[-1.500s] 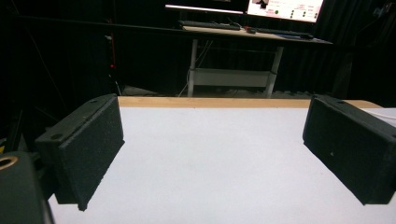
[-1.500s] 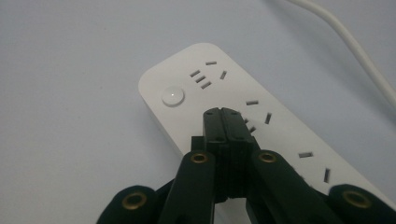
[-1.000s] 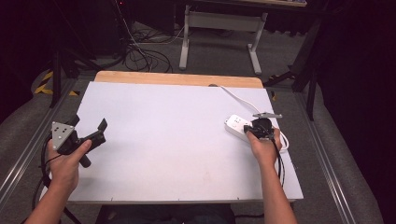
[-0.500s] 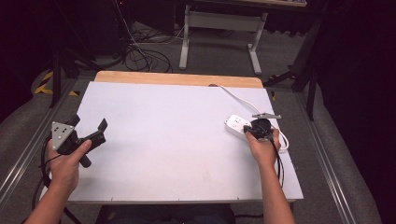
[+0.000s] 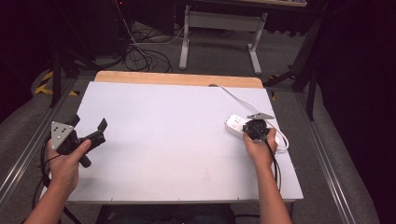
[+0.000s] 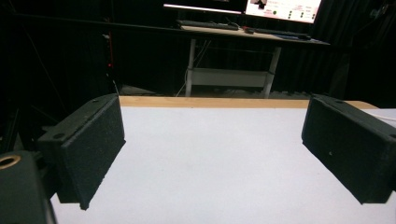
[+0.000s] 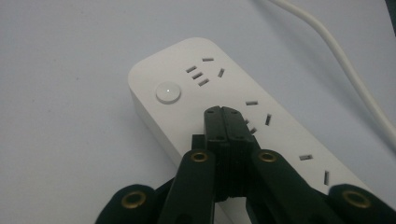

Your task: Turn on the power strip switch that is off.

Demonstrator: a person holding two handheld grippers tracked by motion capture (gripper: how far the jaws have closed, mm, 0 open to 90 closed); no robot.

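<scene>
Right now, near edge first: right gripper [image 7: 223,114] has its jaws pressed together, gripping nothing, tips over the power strip [image 7: 243,116] between two socket groups; can't tell if they touch it. Strip is smooth white plastic, rounded corners, lying flat on the right side of the matte white worktop [image 5: 163,130]. Long axis runs diagonally; round button [image 7: 168,92] end points toward worktop centre. White cable [image 5: 233,95] curves off toward the far wooden edge. Left gripper [image 5: 88,133] spread wide, empty, foam-faced pads [image 6: 91,151].
</scene>
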